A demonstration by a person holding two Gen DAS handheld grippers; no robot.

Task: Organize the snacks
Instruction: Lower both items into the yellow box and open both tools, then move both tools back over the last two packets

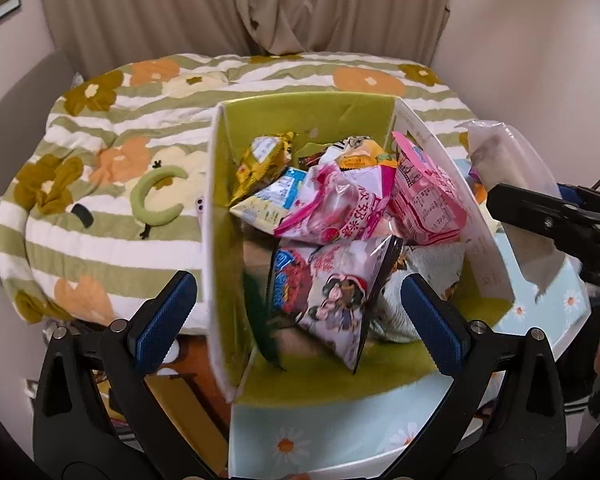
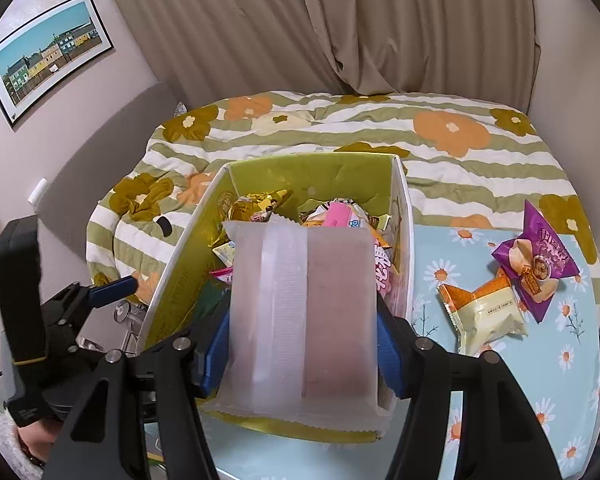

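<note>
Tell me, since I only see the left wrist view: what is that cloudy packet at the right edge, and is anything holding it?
Observer: The right gripper is shut on it. It is a frosted white packet with a seam strip down its face, held over the near end of the box.
Operator: Are any snacks still outside the box?
Observer: Yes, two lie on the daisy-print table to the right of the box: a purple packet and an orange and cream packet.
Operator: Anything on the wall?
Observer: A framed picture of colourful houses hangs at upper left.
</note>
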